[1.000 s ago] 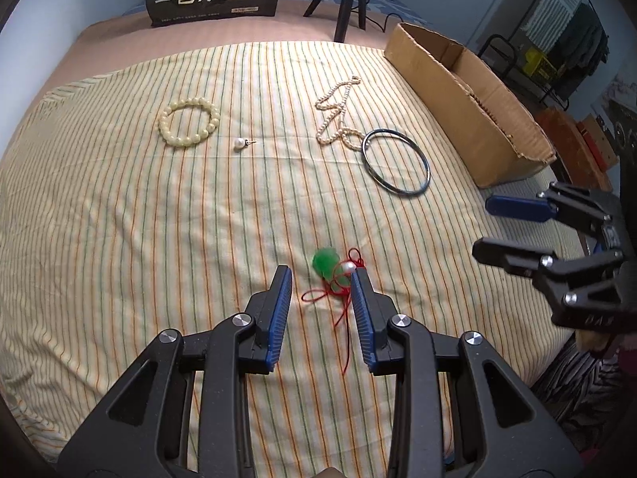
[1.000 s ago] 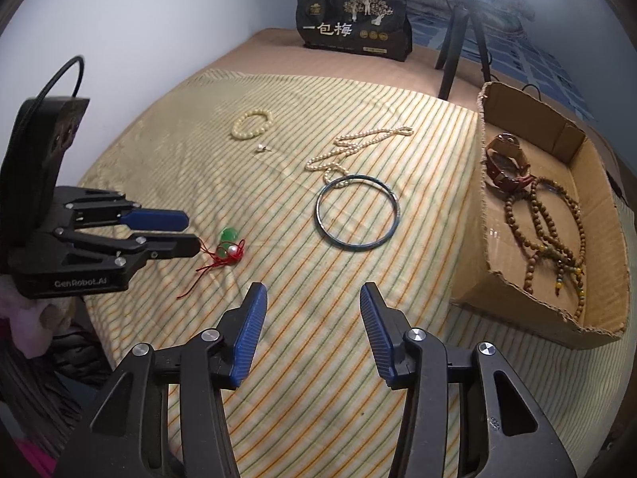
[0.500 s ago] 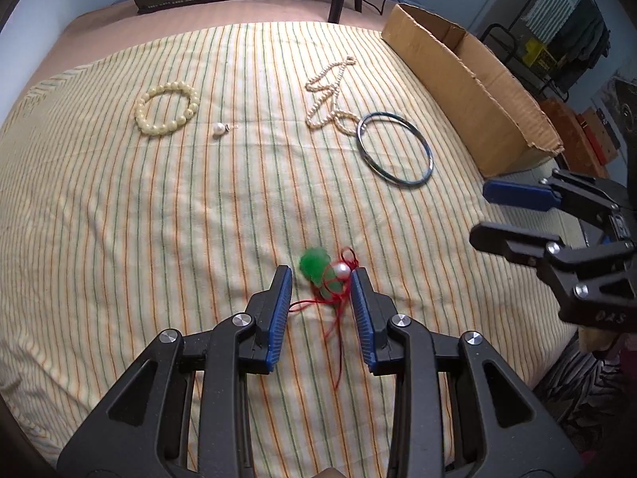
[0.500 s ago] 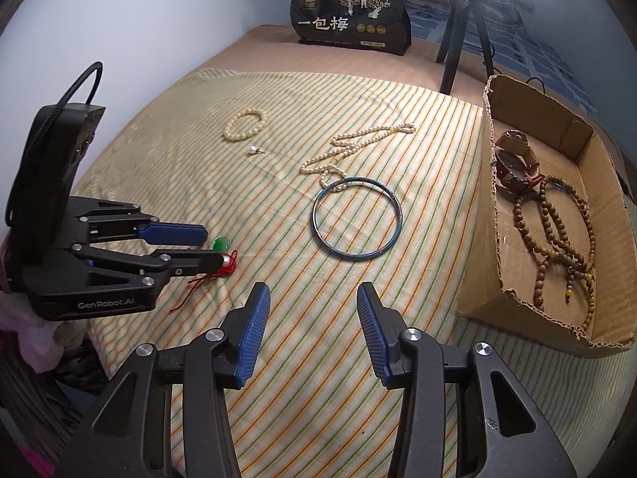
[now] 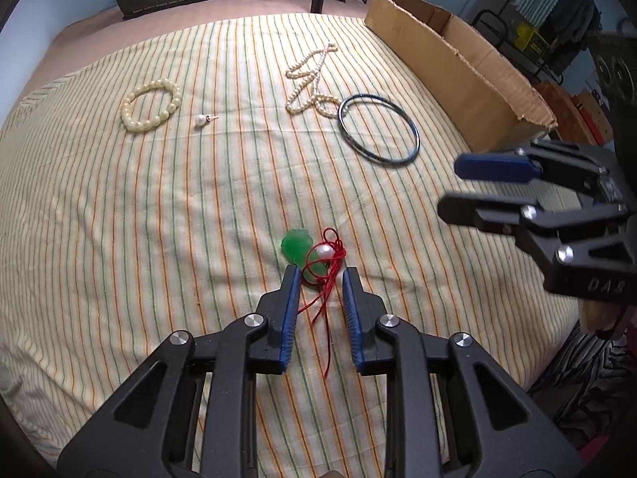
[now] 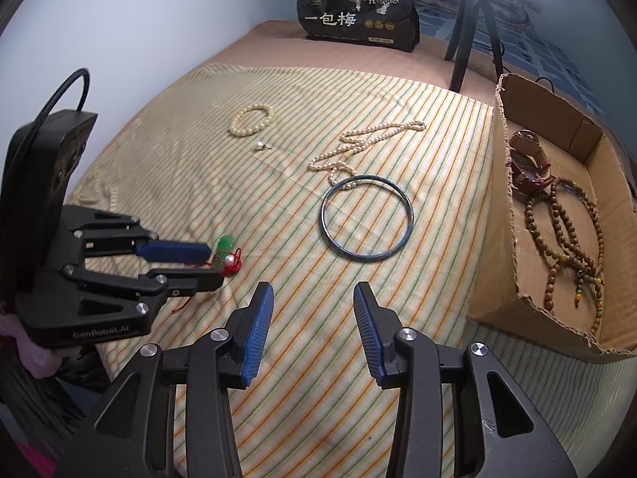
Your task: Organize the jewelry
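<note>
The left gripper (image 5: 317, 279) sits low over a bed covered by a striped cloth (image 5: 119, 207), thin green and orange lines on cream, lightly creased. Its ribbed blue fingers (image 5: 290, 310) are spread, standing either side of the near end of a green pendant (image 5: 296, 245) and its loose red cord (image 5: 324, 298); a small white bead (image 5: 325, 251) lies in the cord's knot. The fingers are not closed on any of it.

Farther off on the cloth lie a ring of chunky cream beads, the bead bracelet (image 5: 151, 105), at far left, a single pearl earring (image 5: 201, 119) just right of it, a tangled pearl necklace (image 5: 312, 79) and a thin dark metal bangle (image 5: 378, 129) whose far rim overlaps the necklace's end. Broad bare cloth separates these pieces.

The right gripper (image 6: 313, 302) hovers near the cloth's near edge, fingers spread wide and holding nothing, with the bangle ahead of it. To the right stands a torn-edged cardboard box (image 6: 497, 215), open-topped, holding brown wooden prayer beads (image 6: 565, 231) and a reddish leather band (image 6: 527, 161).

At the far edge stands a black bag (image 6: 358, 12) printed "一包梅", beside a tripod (image 6: 471, 20). The left gripper's body reads "GenRobot.AI".
</note>
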